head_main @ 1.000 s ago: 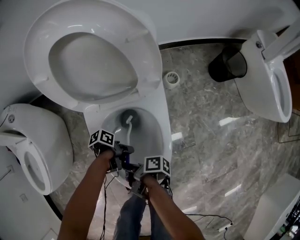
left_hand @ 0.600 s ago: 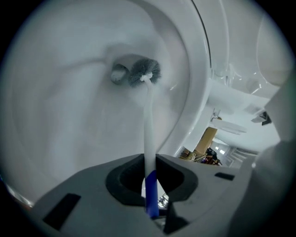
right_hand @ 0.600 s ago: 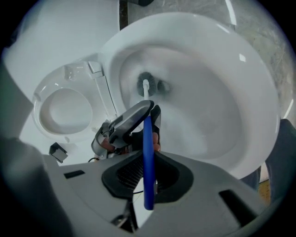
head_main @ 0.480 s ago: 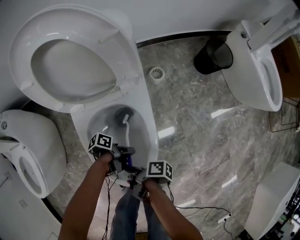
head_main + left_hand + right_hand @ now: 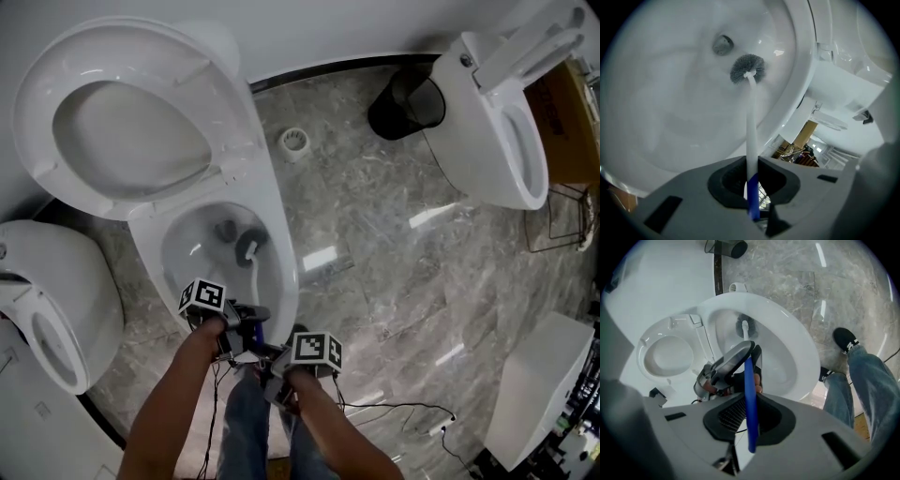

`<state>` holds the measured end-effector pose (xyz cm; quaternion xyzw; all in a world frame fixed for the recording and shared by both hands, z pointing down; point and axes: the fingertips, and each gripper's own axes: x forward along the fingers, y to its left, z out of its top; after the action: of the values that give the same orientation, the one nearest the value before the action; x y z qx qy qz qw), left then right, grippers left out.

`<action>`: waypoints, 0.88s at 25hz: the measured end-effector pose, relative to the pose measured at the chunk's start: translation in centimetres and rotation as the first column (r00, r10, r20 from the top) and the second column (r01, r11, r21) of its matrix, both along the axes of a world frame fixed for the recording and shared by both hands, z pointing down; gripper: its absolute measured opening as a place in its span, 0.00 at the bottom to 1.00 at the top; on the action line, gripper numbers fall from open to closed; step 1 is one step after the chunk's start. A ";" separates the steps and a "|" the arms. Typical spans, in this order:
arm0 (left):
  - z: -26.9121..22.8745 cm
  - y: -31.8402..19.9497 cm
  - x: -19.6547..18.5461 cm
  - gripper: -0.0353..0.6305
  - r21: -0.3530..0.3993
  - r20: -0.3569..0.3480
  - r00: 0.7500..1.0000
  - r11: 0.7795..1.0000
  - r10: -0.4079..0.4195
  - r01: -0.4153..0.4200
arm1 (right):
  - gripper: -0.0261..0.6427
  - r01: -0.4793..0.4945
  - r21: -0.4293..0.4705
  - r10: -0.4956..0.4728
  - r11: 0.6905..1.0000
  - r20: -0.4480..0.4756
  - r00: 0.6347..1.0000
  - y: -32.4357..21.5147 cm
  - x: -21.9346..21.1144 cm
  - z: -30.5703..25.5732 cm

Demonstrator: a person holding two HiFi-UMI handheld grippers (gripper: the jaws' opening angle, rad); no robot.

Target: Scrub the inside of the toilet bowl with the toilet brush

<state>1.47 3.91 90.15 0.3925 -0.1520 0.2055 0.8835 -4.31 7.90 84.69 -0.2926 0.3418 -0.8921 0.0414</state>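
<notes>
Toilet brush (image 5: 249,251): bristle head down inside the toilet bowl (image 5: 285,281), resting on the bowl wall just beside the drain hole (image 5: 225,230). In the left gripper view the head (image 5: 747,69) sits right of and slightly below the hole (image 5: 723,44). Shaft is white, w/ a blue end section nearest the person.

Left gripper (image 5: 247,322): jaws pressed onto the shaft approx. where white meets blue (image 5: 751,180); shaft runs straight out from between the pads to the head.

Right gripper (image 5: 274,357): jaws pinching the blue end (image 5: 750,416), behind the left gripper on the same handle. Its view looks along the handle past the left gripper (image 5: 729,364) to the bristles (image 5: 744,326) and the bowl rim (image 5: 801,352). Both grippers sit at the front edge of the bowl, close together. Each cube carries black-and-white square markers.

Seat and lid (image 5: 112,122): raised, leaning back vs. the wall.

Surroundings: grey marble-pattern floor (image 5: 394,234). A small white ring (image 5: 294,142) lies on it right of the bowl. Black bin (image 5: 405,103) stands further right, just beside a second toilet (image 5: 497,122). A third toilet (image 5: 47,300) is at the left edge. Brown box (image 5: 562,122) at the far right, any print on it too small to read. Cables (image 5: 403,408) trail on the floor near the person's legs. Jeans leg (image 5: 862,376) and black shoe (image 5: 844,339) show in the right gripper view.
</notes>
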 end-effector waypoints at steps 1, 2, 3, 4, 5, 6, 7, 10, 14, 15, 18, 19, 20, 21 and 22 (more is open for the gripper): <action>-0.1 0.6 -0.1 0.12 -0.008 0.001 1.000 1.000 0.002 -0.002 | 0.12 0.002 -0.009 -0.002 1.000 0.002 1.000 0.6 -0.1 -0.1; -0.1 1.2 -0.3 0.12 -0.016 0.002 1.000 1.000 0.004 -0.004 | 0.12 0.004 -0.018 -0.004 1.000 0.006 1.000 1.1 -0.3 -0.2; -0.1 1.9 -0.5 0.12 -0.024 0.004 1.000 1.000 0.006 -0.006 | 0.12 0.007 -0.027 -0.006 1.000 0.010 1.000 1.7 -0.6 -0.4; -0.2 2.5 -0.9 0.12 -0.032 0.007 1.000 0.999 0.007 -0.007 | 0.12 0.011 -0.037 -0.010 0.999 0.012 1.000 2.2 -1.0 -0.5; -0.2 3.1 -1.3 0.12 -0.042 0.013 1.000 0.999 0.008 -0.007 | 0.12 0.017 -0.047 -0.017 0.999 0.013 1.000 2.8 -1.4 -0.5; -0.2 3.7 -1.7 0.12 -0.050 0.020 1.000 0.999 0.008 -0.007 | 0.12 0.026 -0.057 -0.025 0.998 0.013 1.000 3.4 -1.8 -0.6; -0.2 4.2 -2.1 0.12 -0.057 0.026 1.000 0.998 0.007 -0.006 | 0.12 0.036 -0.067 -0.035 0.997 0.013 0.999 3.9 -2.2 -0.6; 0.0 5.5 -3.4 0.12 -0.076 0.047 0.999 0.997 0.001 0.002 | 0.11 0.059 -0.087 -0.058 0.994 0.021 0.998 5.1 -3.3 -0.6; 0.4 6.9 -5.7 0.12 -0.108 0.101 0.995 0.994 0.015 -0.004 | 0.11 0.070 -0.117 -0.064 0.991 0.051 0.997 6.2 -5.3 -0.5; 0.5 7.0 -6.2 0.12 -0.109 0.112 0.994 0.994 0.020 -0.008 | 0.11 0.069 -0.124 -0.062 0.990 0.060 0.996 6.3 -5.7 -0.5; 0.7 6.9 -7.2 0.12 -0.102 0.120 0.992 0.995 0.027 -0.014 | 0.11 0.068 -0.130 -0.059 0.989 0.073 0.996 6.3 -6.8 -0.3; 0.8 6.6 -7.4 0.12 -0.099 0.121 0.992 0.995 0.024 -0.012 | 0.11 0.071 -0.126 -0.062 0.990 0.074 0.995 6.1 -7.0 -0.2; 0.9 6.2 -7.6 0.12 -0.096 0.123 0.992 0.995 0.019 -0.008 | 0.11 0.074 -0.120 -0.066 0.990 0.073 0.995 5.8 -7.1 0.0; 1.0 5.8 -7.7 0.12 -0.092 0.127 0.992 0.996 0.013 -0.001 | 0.11 0.079 -0.115 -0.071 0.990 0.073 0.995 5.4 -7.2 0.1; 1.1 5.5 -7.9 0.12 -0.087 0.131 0.991 0.996 0.006 0.005 | 0.11 0.084 -0.110 -0.076 0.990 0.074 0.994 5.1 -7.3 0.2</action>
<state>-6.43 9.38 91.27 0.3393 -0.2004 0.2376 0.8878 -11.60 13.01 84.93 -0.2495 0.3006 -0.9205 0.0007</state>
